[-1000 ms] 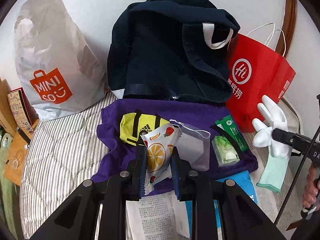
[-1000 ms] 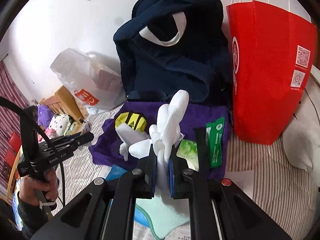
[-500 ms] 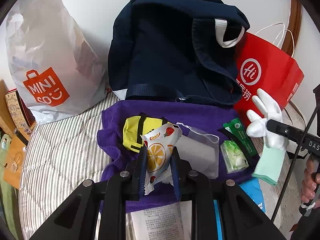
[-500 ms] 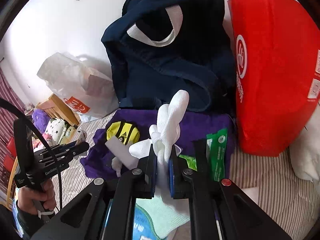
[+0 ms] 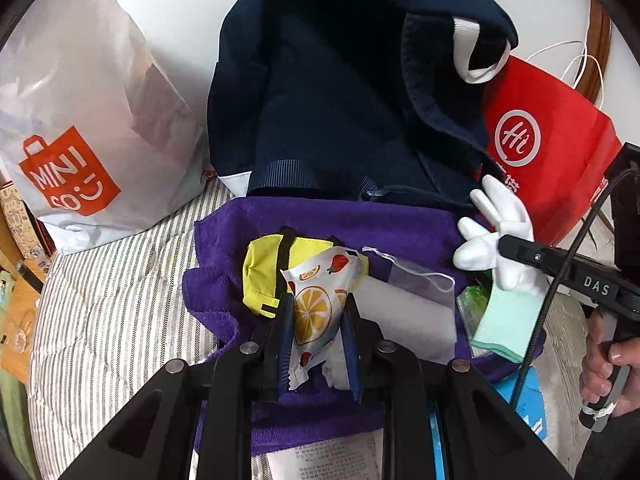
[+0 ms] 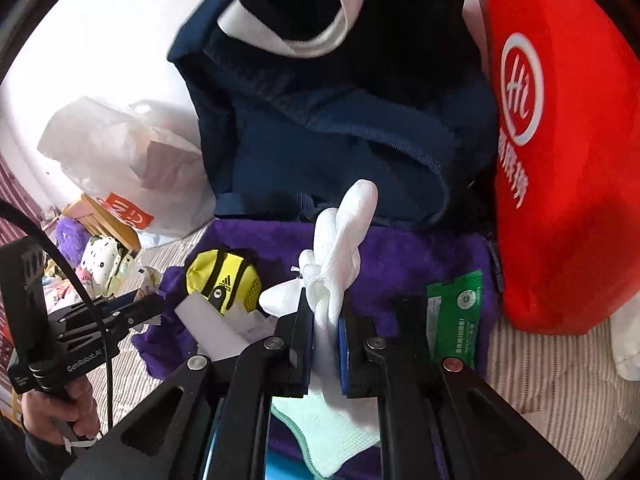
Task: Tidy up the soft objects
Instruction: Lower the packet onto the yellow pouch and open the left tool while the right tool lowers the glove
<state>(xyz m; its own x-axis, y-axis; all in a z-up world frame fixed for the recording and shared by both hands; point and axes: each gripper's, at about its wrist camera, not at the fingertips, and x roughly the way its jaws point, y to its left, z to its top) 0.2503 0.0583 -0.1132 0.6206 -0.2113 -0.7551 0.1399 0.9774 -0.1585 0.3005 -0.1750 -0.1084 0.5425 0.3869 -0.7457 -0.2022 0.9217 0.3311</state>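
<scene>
While right gripper (image 6: 325, 320) pinches white glove (image 6: 340, 240); left gripper (image 5: 318, 320) clamps fruit-print packet (image 5: 316, 304).

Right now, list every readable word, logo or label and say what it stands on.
"MINISO": white plastic shopping bag.
"Hi" in a circle: red paper bag; characters below unreadable.
"adidas": yellow-and-black pouch.
"DAS": right gripper.
"GenRobot.AI": left gripper.
Green sachet and printed paper sheet: too small.

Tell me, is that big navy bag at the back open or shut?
Open. In the right wrist view the navy bag's white-trimmed mouth gapes at the top, showing a dark inside; whether anything is in it cannot be told.
</scene>
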